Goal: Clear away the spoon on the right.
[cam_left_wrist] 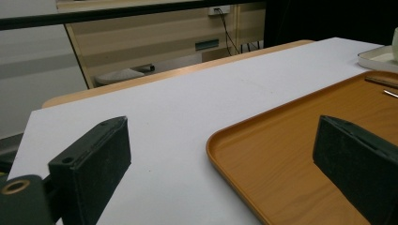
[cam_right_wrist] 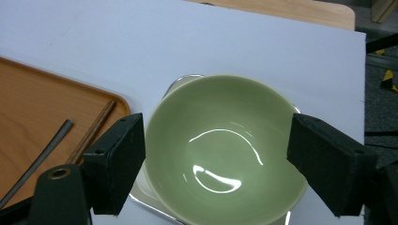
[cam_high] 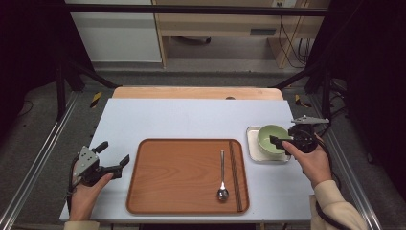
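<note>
A pale green bowl (cam_high: 266, 137) stands empty on a small white square dish (cam_high: 253, 149) at the right of the table. My right gripper (cam_high: 279, 143) hovers at the bowl's right rim. In the right gripper view, my right gripper (cam_right_wrist: 216, 136) is open, one jaw on each side of the bowl (cam_right_wrist: 220, 154); I see no pad pressing on it. My left gripper (cam_high: 114, 152) is open above the bare table, just left of the wooden tray (cam_high: 182, 191). Nothing sits between the jaws of the left gripper (cam_left_wrist: 220, 136).
The brown tray (cam_left_wrist: 281, 154) carries a metal spoon (cam_high: 222, 172) and dark chopsticks (cam_high: 234, 175) along its right side. The spoon handle (cam_right_wrist: 42, 150) and chopsticks (cam_right_wrist: 94, 129) lie left of the bowl. The white dish's rim (cam_right_wrist: 184, 78) shows behind it. A wooden strip edges the table's far side.
</note>
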Demonstrator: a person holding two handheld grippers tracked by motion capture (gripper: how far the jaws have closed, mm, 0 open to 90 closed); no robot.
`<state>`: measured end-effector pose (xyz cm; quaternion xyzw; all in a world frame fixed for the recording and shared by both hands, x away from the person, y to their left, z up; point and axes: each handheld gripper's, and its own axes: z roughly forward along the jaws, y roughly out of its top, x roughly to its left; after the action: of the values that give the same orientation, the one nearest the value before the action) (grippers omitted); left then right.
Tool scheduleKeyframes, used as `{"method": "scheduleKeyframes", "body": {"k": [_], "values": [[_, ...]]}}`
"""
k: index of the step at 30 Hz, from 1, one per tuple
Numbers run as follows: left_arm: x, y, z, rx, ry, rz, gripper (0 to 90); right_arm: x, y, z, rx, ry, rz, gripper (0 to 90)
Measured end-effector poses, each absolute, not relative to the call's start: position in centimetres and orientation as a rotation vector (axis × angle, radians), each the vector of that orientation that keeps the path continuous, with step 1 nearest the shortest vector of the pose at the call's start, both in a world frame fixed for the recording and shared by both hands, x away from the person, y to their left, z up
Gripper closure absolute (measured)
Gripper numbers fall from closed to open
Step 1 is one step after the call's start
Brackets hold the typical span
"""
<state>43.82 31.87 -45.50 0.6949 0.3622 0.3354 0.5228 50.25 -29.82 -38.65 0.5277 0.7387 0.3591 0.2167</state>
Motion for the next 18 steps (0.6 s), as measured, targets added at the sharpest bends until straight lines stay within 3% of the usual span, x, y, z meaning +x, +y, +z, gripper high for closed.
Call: {"method": "scheduleKeyframes", "body": {"k": [18], "values": [[43.5,32.7,-45.2,1.622,0.883,0.827,3.9,52.3,-32.4,-38.7,1.579,2.037,0.920,32.0]]}}
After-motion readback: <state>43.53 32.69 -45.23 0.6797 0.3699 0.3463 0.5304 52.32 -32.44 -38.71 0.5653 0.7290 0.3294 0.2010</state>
